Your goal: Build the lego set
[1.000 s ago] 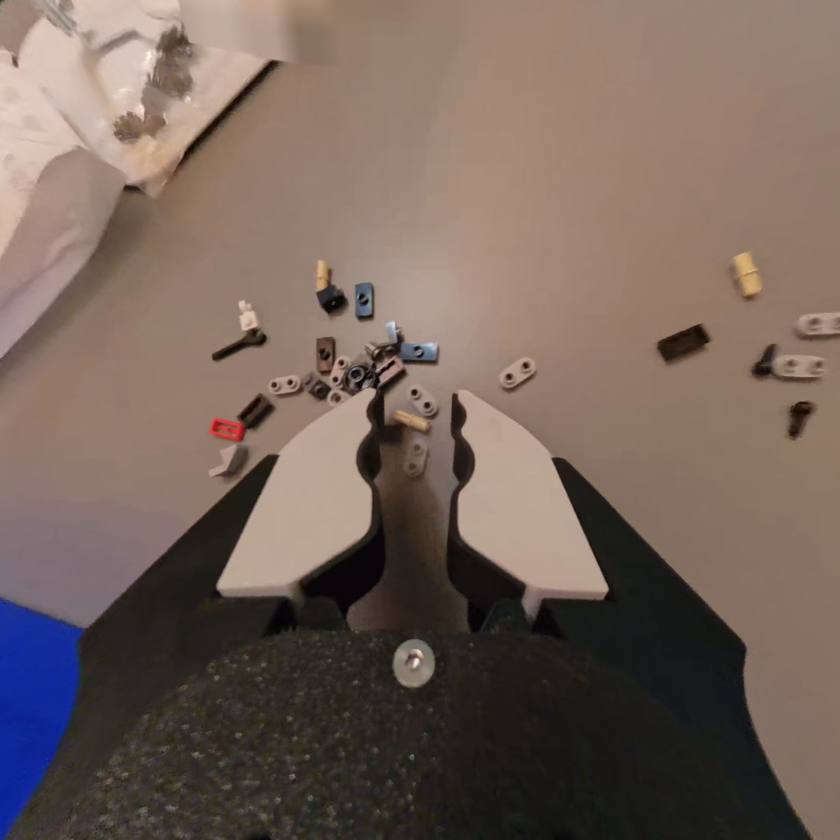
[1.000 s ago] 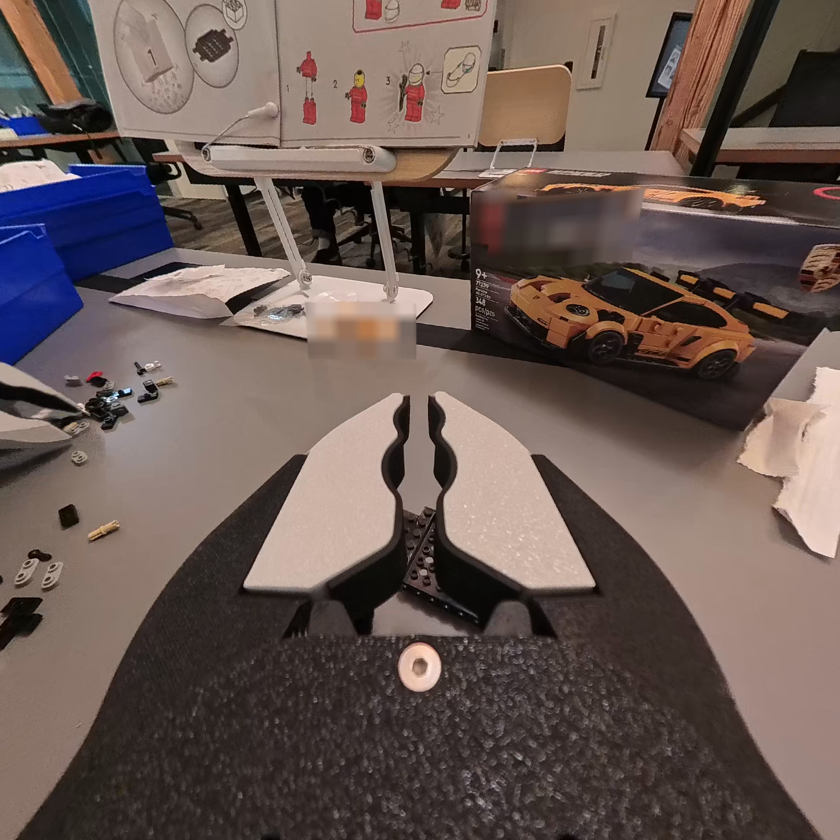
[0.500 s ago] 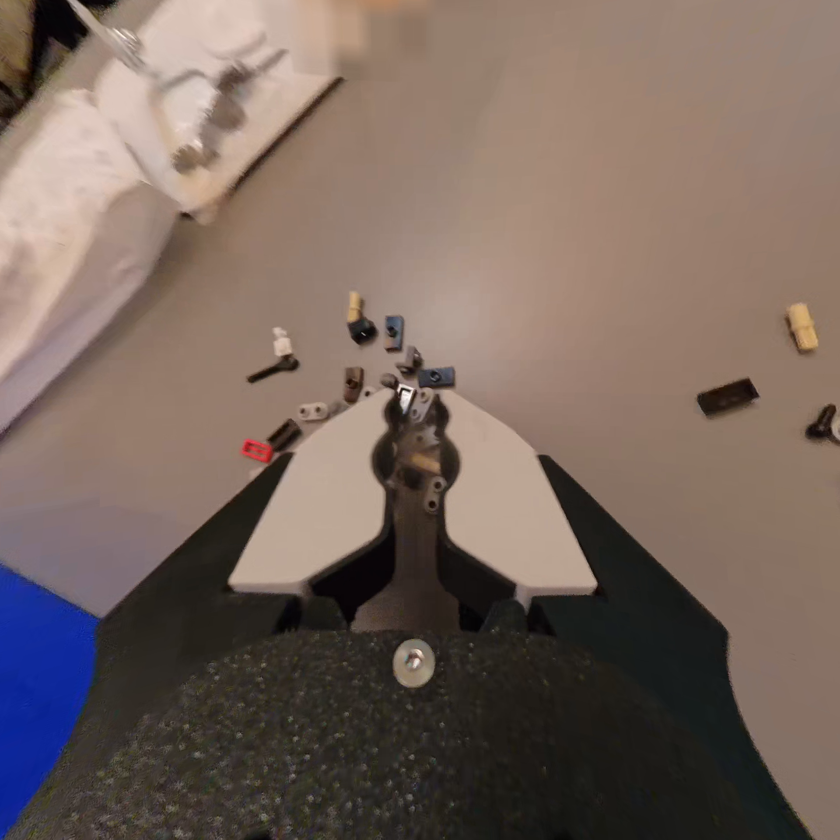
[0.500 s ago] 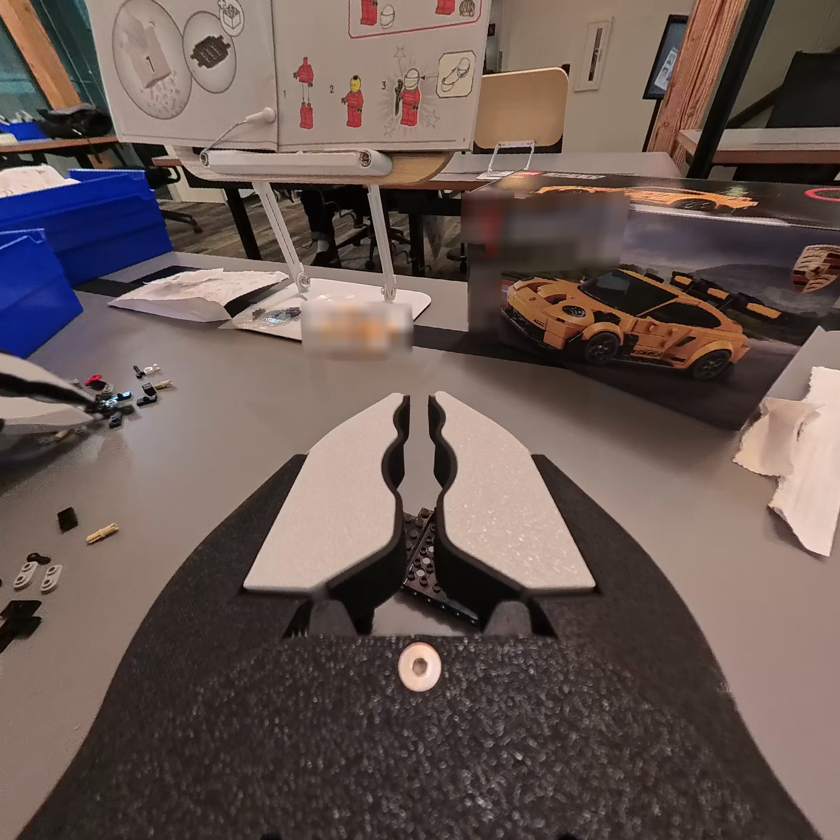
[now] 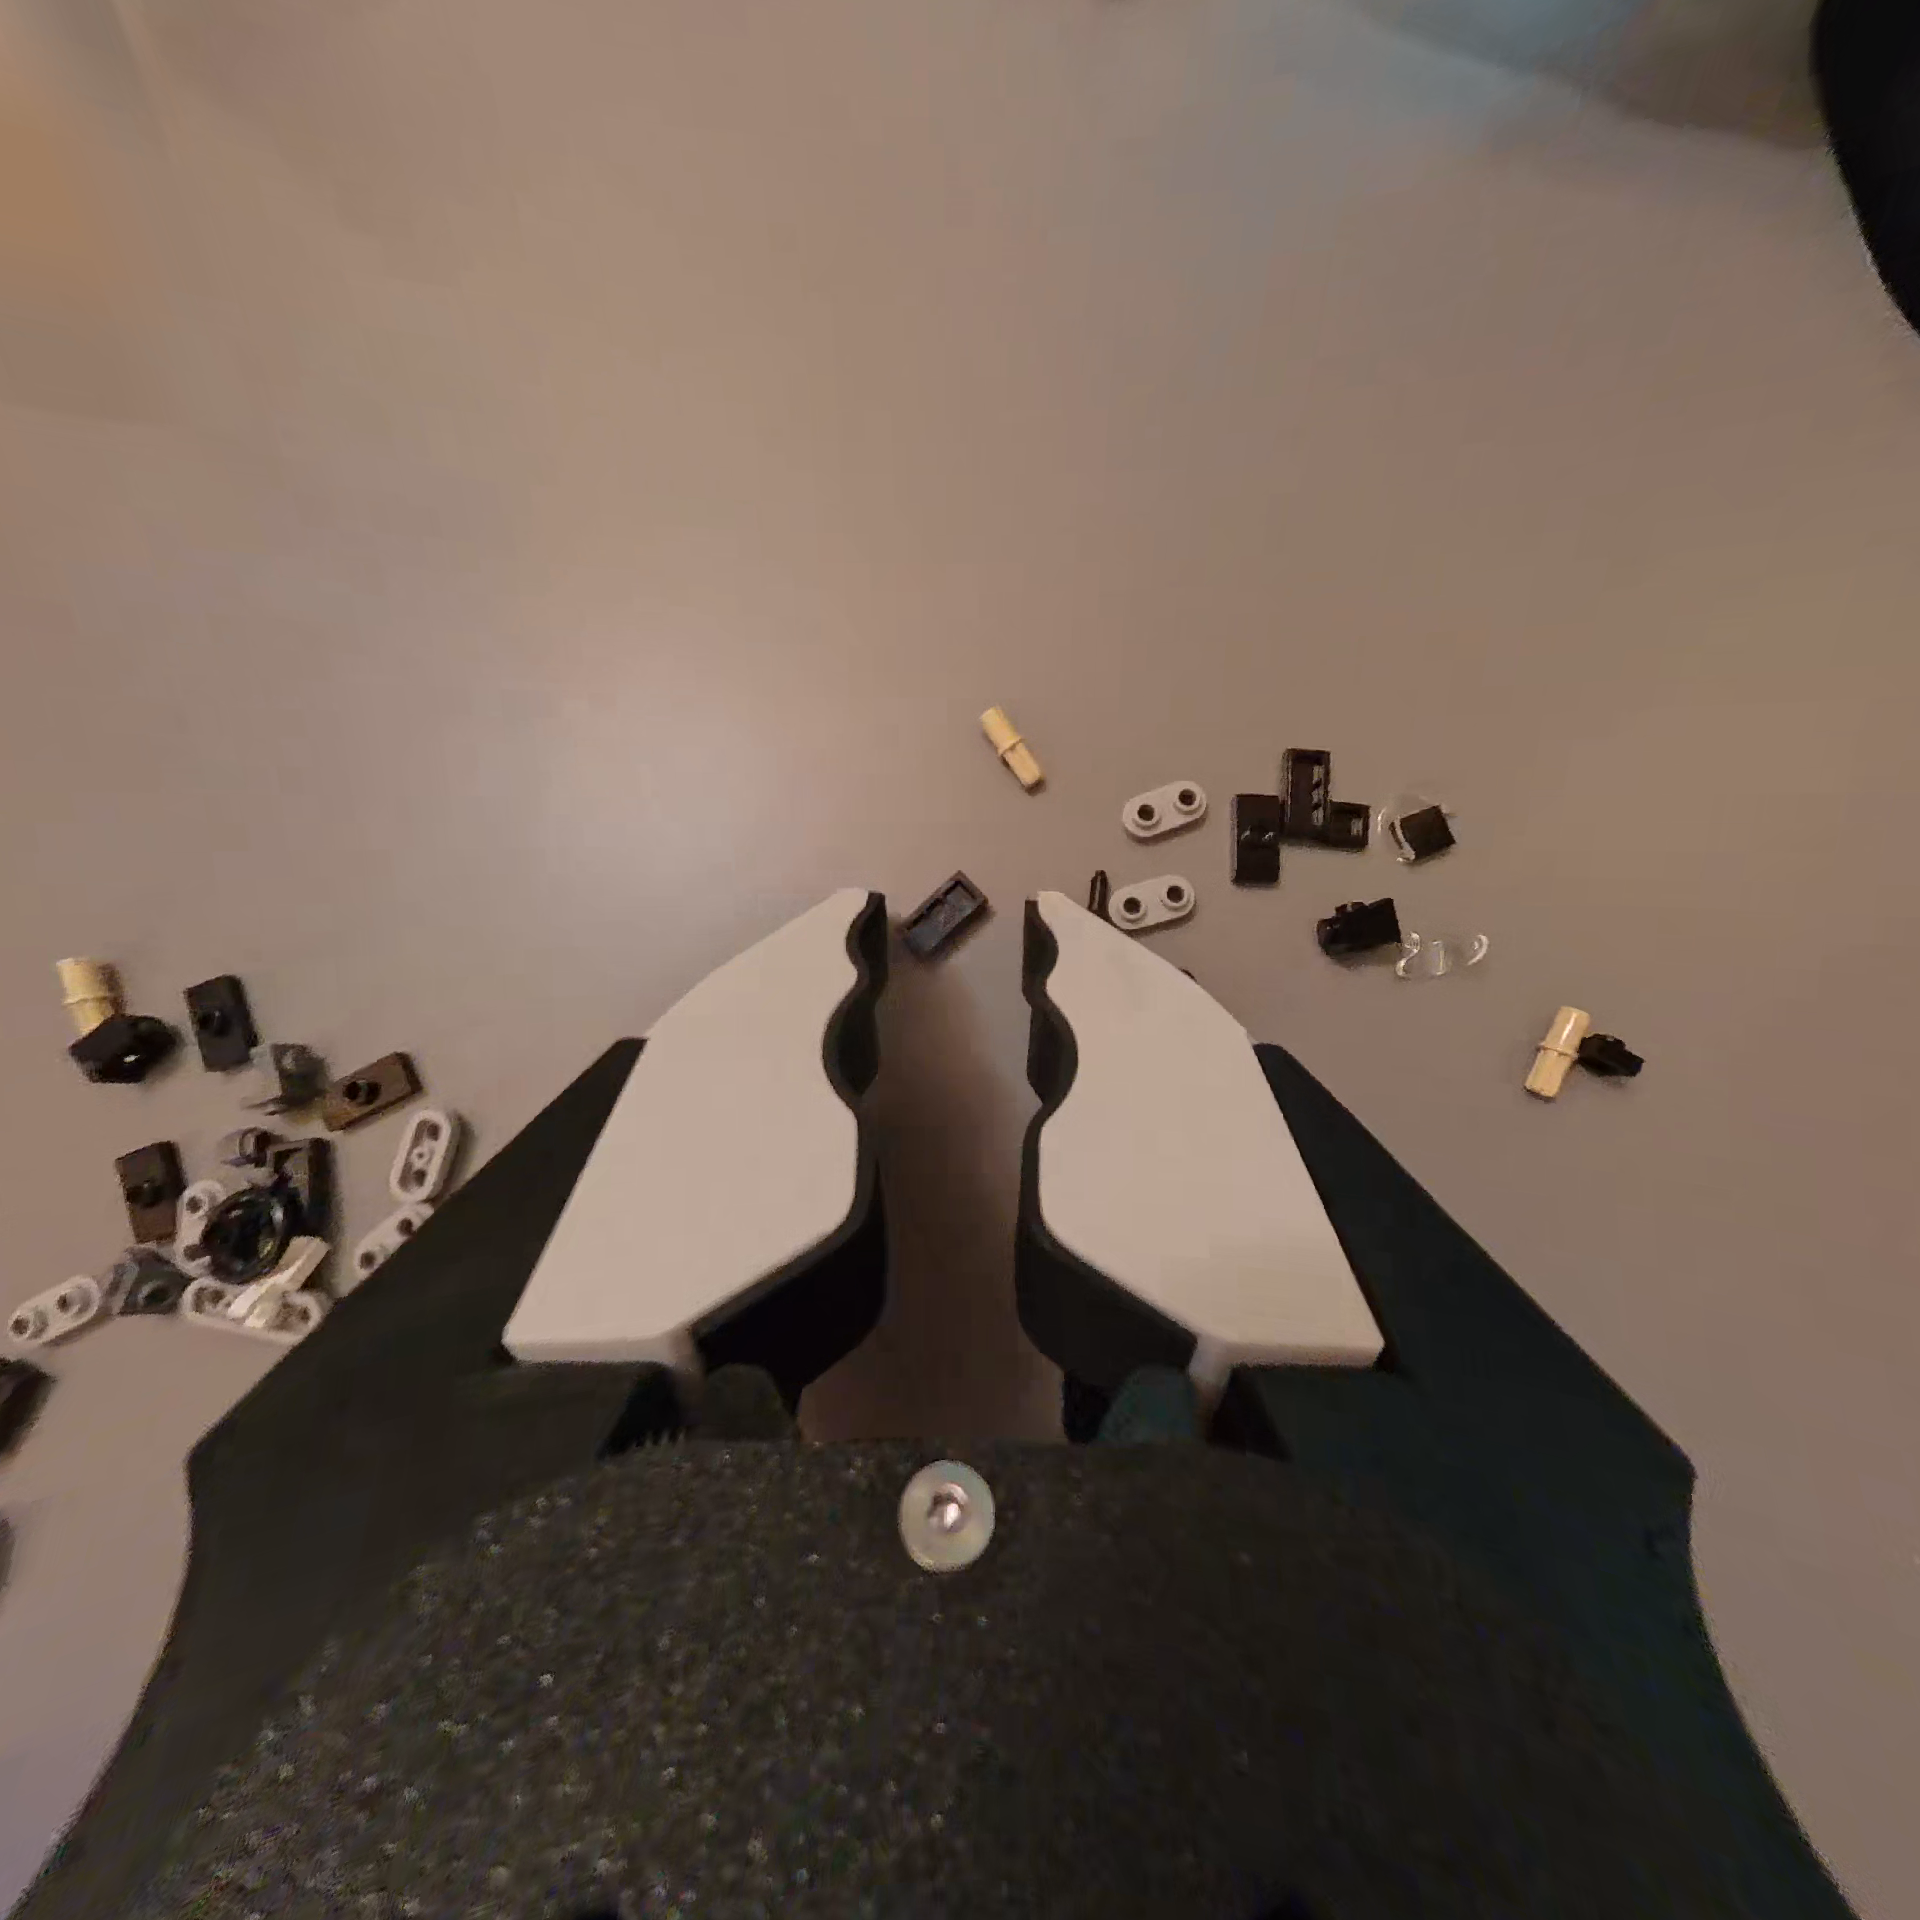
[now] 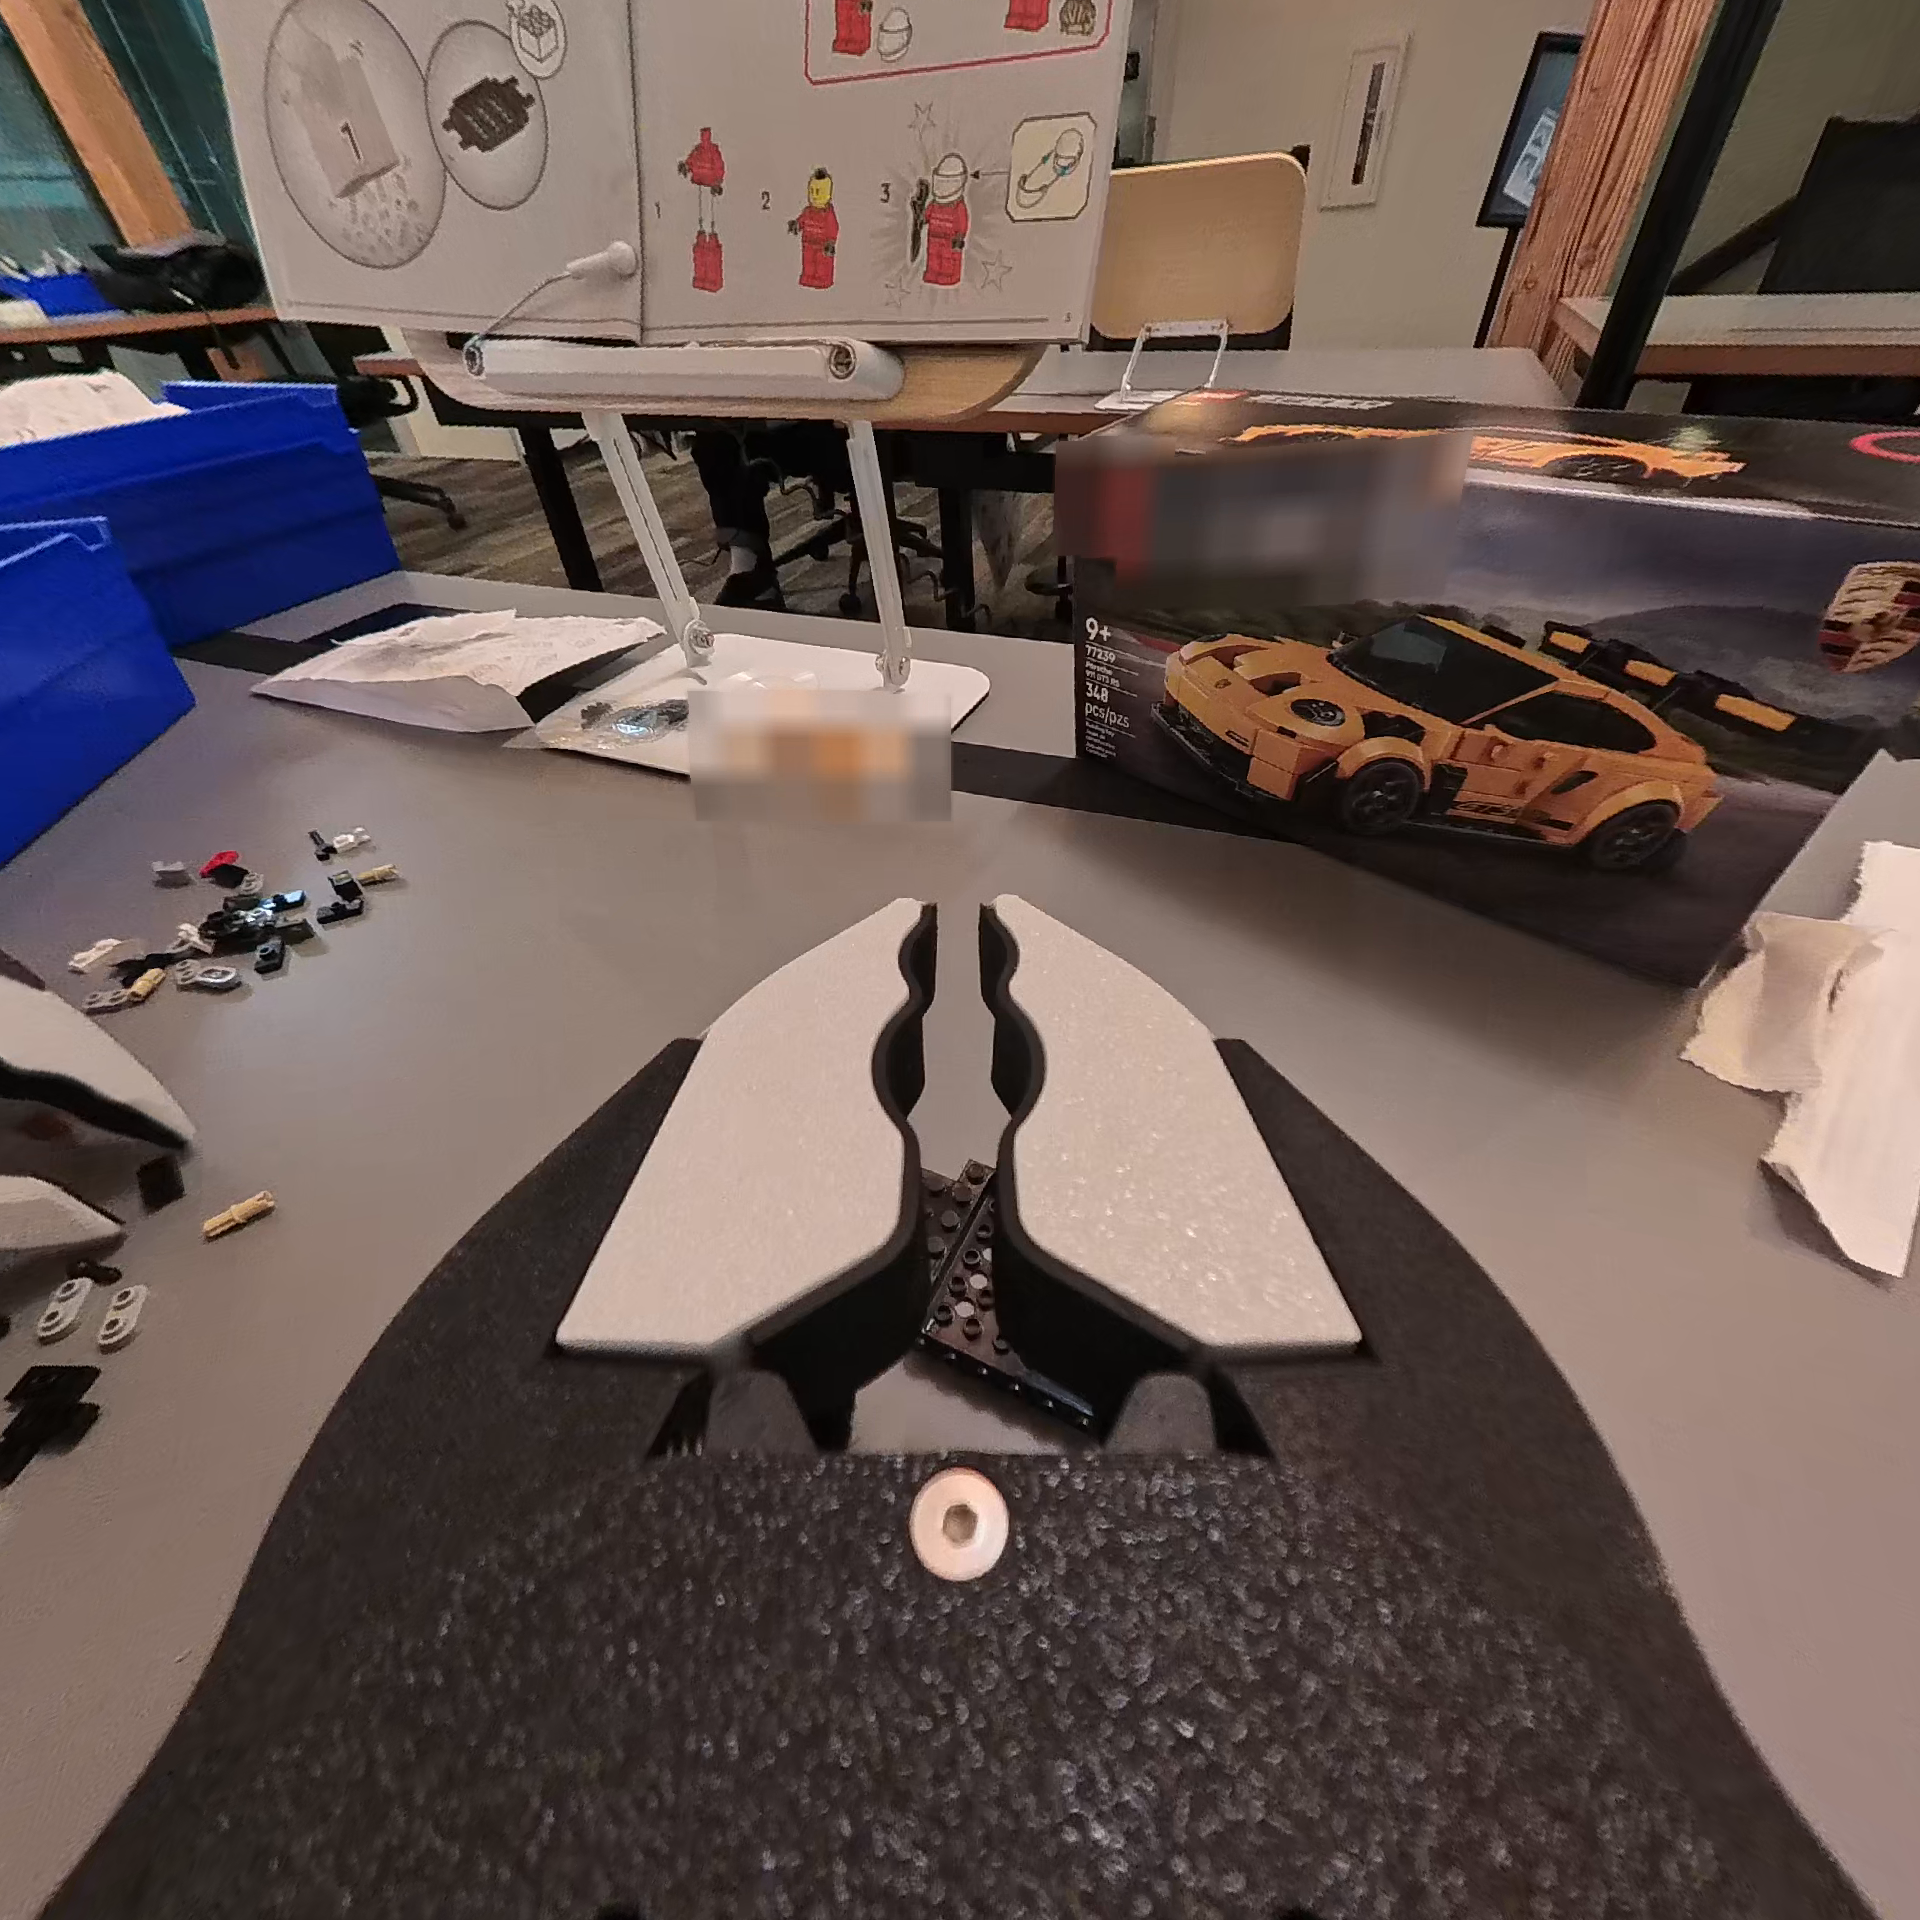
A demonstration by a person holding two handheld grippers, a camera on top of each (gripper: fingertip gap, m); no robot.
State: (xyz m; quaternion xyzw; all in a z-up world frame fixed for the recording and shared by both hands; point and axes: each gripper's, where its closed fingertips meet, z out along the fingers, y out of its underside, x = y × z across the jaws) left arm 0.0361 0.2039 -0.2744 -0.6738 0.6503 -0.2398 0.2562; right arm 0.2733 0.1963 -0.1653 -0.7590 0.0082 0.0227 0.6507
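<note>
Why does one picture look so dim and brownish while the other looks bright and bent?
Left wrist view: dim, warm light, a soft glare patch on the table, edges slightly blurred. Right wrist view: brighter and sharper, but the wide lens bows the box and instruction stand.

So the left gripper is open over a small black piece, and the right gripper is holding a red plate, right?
Not red: the plate clamped in the right gripper is black, as the right wrist view shows. The left gripper is open over the small black piece.
</note>
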